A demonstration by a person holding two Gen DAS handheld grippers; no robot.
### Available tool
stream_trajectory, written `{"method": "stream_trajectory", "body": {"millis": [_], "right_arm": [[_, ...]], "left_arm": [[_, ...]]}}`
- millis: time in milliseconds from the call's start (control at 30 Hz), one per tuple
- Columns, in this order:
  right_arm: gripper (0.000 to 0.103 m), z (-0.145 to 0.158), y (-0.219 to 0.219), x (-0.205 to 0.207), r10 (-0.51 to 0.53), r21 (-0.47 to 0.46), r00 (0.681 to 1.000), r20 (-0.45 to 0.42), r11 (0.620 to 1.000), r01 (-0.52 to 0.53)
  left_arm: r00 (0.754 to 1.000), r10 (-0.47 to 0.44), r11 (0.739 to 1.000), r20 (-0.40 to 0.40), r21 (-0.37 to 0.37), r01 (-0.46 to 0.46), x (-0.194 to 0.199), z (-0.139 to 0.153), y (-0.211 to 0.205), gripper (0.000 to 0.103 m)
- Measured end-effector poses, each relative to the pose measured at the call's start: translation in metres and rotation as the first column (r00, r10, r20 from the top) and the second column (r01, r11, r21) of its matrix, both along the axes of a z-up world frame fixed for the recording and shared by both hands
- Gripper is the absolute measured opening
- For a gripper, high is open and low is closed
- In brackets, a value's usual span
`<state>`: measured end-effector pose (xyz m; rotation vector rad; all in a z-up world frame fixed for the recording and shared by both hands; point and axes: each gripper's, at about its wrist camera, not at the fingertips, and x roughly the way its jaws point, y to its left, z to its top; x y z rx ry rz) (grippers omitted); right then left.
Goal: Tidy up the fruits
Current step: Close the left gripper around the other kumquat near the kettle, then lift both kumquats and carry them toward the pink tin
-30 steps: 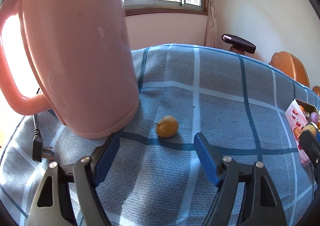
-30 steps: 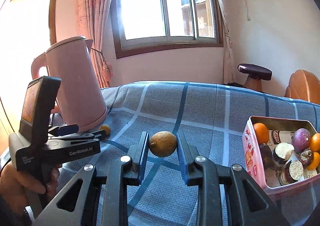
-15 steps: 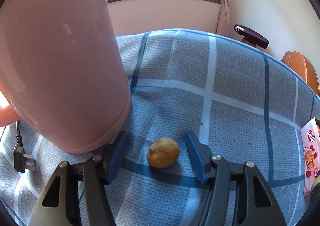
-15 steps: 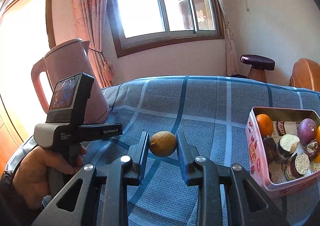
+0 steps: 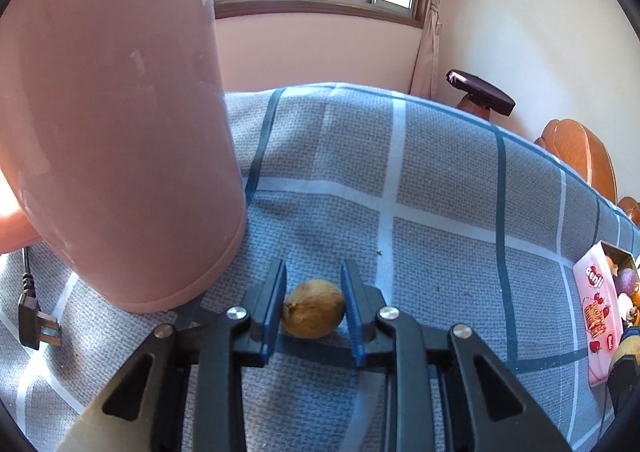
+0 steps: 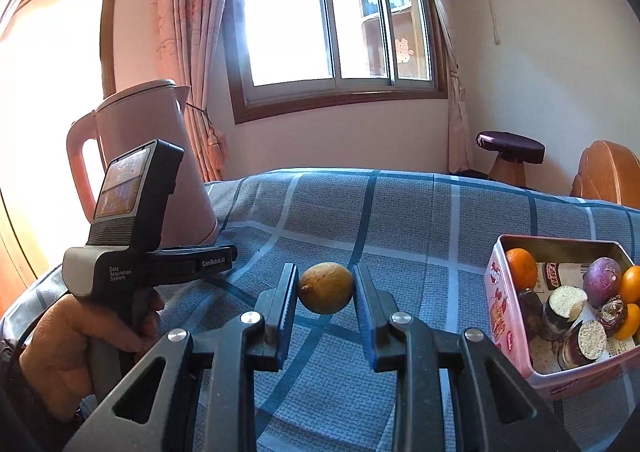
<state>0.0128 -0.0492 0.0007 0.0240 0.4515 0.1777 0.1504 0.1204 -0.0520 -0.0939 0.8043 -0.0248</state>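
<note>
A small brown fruit (image 5: 314,308) lies on the blue checked cloth (image 5: 440,179), right beside the pink kettle's base. My left gripper (image 5: 314,276) is closing on it, and both blue pads touch its sides. In the right wrist view, my right gripper (image 6: 325,276) is shut on a second yellow-brown fruit (image 6: 326,288), held just above the cloth. A pink tin (image 6: 498,292) at the right holds oranges, a purple fruit and cut dark pieces. A hand holds the left gripper's body (image 6: 160,264) at the left.
The tall pink kettle (image 5: 112,131) stands close to the left finger, with its black plug (image 5: 36,324) lying on the cloth. The tin (image 5: 596,300) sits at the far right edge. A dark stool (image 6: 510,147) and a wooden chair (image 6: 608,171) stand beyond the table.
My left gripper moved forward around the small fruit and its jaws closed from wide open onto it. The right gripper kept its fruit and stayed almost still.
</note>
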Motion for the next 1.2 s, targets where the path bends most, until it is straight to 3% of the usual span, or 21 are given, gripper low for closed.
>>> {"method": "stream_trajectory", "body": {"millis": [267,433,767,1200], "right_arm": [[0.03,0.004,0.005,-0.008,-0.01,-0.055,0.997,0.075,0.998,0.014],[0.03,0.005,0.006,-0.009,-0.014,-0.063,0.996,0.085,0.998,0.019],[0.03,0.006,0.007,-0.016,-0.019,-0.076,0.994,0.105,0.997,0.027],[0.03,0.007,0.003,-0.028,-0.033,-0.074,0.994,0.106,0.996,0.041]], "left_arm": [[0.978,0.015,0.991,0.207,0.13,-0.043,-0.051,0.024,-0.021,0.029],[0.959,0.013,0.983,0.284,0.172,-0.064,-0.075,0.033,-0.029,0.029],[0.949,0.046,0.987,0.312,0.13,-0.091,-0.092,0.041,-0.032,0.029],[0.935,0.046,0.987,0.353,0.127,-0.097,-0.118,0.044,-0.043,0.029]]}}
